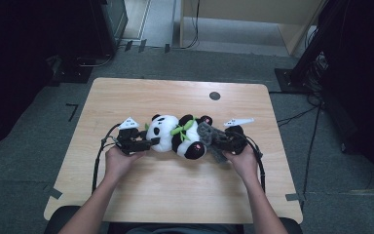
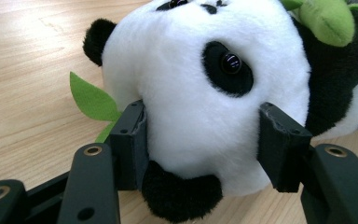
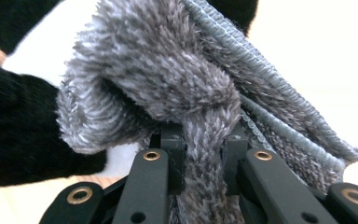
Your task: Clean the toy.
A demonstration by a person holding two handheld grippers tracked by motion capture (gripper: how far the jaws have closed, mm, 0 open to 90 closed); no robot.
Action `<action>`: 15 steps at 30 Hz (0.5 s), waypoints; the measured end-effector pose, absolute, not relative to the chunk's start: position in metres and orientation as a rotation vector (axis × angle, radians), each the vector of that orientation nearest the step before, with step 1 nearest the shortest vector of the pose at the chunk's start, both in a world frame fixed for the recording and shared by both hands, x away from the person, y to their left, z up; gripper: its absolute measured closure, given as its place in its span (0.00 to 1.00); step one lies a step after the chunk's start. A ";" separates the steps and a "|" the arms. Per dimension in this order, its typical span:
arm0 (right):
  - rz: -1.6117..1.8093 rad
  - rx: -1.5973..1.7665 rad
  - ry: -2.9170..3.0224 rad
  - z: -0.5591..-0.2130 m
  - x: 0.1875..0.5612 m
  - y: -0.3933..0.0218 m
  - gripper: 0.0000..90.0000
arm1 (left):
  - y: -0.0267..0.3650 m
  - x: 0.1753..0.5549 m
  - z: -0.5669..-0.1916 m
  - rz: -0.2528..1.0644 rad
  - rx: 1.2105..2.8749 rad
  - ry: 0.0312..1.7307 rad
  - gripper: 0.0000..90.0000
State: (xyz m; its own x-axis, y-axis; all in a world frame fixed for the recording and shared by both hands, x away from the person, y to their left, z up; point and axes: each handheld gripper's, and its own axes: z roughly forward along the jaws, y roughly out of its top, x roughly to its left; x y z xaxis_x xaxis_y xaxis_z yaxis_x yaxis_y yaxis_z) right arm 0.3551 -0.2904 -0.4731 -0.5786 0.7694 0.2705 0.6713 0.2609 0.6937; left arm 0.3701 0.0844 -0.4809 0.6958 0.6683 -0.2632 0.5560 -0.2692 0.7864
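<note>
The black-and-white plush panda (image 1: 177,134) lies across the middle of the light wooden table (image 1: 141,192), its long axis running side to side. At its head end, the left gripper (image 1: 148,142) clamps the white head. At its foot end, the right gripper (image 1: 215,141), jaws nearly together, pinches a fluffy grey cloth (image 3: 168,88) against the panda's black legs.
</note>
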 end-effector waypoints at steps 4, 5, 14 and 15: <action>1.207 1.396 2.403 -0.475 0.356 -0.293 0.87 | 0.084 0.371 -0.480 0.144 1.955 0.943 0.47; 1.191 1.407 2.402 -0.476 0.357 -0.294 0.87 | 0.084 0.371 -0.480 0.145 1.955 0.943 0.47; 1.225 1.503 2.345 -0.467 0.359 -0.312 0.88 | 0.085 0.372 -0.480 0.133 1.951 0.946 0.46; 1.225 1.503 2.345 -0.467 0.359 -0.312 0.88 | 0.085 0.372 -0.480 0.133 1.951 0.946 0.46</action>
State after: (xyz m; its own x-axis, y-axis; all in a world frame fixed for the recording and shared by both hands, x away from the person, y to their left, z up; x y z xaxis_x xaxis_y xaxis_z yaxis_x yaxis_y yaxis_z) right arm 0.3594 -0.3119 -0.4666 -0.5082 0.7993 0.3207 0.7197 0.1897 0.6678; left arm 0.3717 0.0855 -0.4801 0.6970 0.6632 -0.2729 0.5620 -0.2687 0.7822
